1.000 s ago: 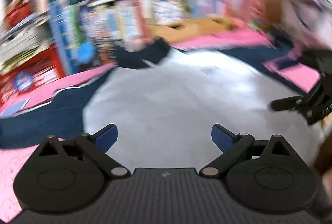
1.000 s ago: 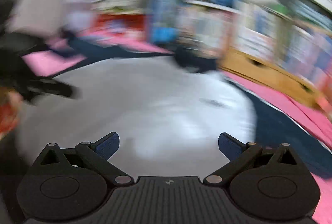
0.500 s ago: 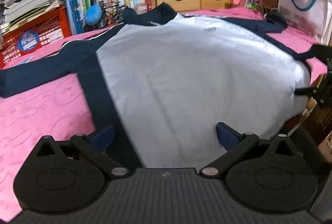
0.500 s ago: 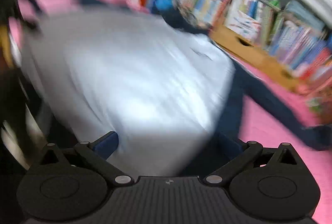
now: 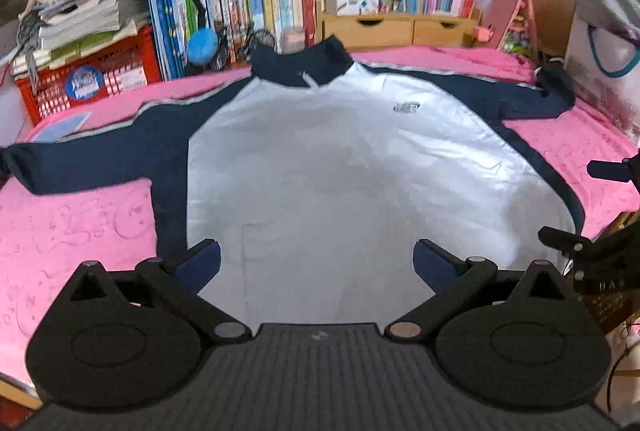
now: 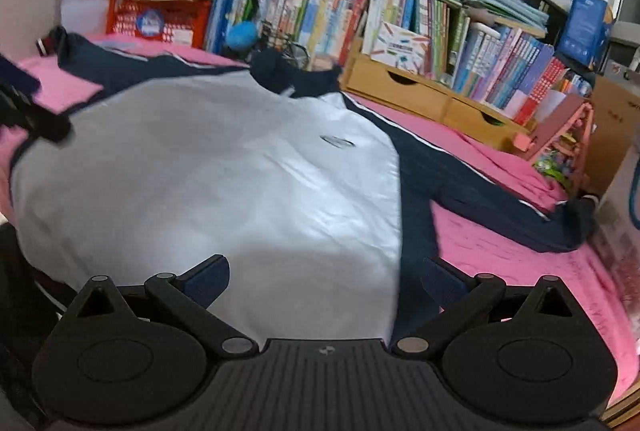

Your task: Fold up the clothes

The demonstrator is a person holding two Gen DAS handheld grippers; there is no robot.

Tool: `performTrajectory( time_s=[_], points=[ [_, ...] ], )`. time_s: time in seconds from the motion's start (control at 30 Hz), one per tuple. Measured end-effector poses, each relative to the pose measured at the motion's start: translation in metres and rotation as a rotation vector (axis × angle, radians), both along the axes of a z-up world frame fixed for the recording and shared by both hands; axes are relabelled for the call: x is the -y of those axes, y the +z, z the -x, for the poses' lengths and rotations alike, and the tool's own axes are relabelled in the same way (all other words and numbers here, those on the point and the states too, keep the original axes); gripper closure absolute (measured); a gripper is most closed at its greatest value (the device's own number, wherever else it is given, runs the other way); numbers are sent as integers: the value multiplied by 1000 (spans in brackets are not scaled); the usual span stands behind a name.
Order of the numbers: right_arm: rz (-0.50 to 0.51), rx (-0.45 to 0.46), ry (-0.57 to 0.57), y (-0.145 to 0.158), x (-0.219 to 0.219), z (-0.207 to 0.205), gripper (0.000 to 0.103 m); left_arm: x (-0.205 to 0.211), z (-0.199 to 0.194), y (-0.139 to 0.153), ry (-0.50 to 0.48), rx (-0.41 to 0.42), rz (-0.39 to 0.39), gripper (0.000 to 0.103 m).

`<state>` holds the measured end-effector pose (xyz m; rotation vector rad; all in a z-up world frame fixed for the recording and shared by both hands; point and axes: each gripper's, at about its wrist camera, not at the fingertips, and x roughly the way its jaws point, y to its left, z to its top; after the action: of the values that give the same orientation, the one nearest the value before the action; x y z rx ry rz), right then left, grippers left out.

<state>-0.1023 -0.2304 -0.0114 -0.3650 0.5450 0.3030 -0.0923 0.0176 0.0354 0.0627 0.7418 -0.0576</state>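
The jacket [image 5: 340, 167], white-bodied with navy sleeves and collar, is now lying spread flat and face up on the pink bed [image 5: 72, 231] just ahead of both tools, whereas half a second ago both views were sweeping across it in a blur. The left tool [image 5: 316, 259] and the right tool [image 6: 324, 273] are hovering over the near hem, each with its jaws standing wide apart and gripping nothing. Judging from this, the spreading step is finishing and the first fold, probably a sleeve brought inward, is not yet beginning
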Motion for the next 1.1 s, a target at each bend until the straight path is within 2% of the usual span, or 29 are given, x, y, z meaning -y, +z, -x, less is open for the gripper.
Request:
performTrajectory(
  time_s=[0.23,0.43,0.53,1.1],
  points=[
    [-85,-14,-59,-4,2,-2,0,-9,1,-16,52,-49,12,0],
    [-309,-110,-138,1,22,-17,0,-10,-2,-24,68,-63,-10,0],
    [-390,-157,-185,5,31,-24,0,-9,-5,-25,73,-63,-19,0],
    [-352,-183,-204,2,17,-17,0,-9,-9,-26,61,-65,-10,0]
  ],
)
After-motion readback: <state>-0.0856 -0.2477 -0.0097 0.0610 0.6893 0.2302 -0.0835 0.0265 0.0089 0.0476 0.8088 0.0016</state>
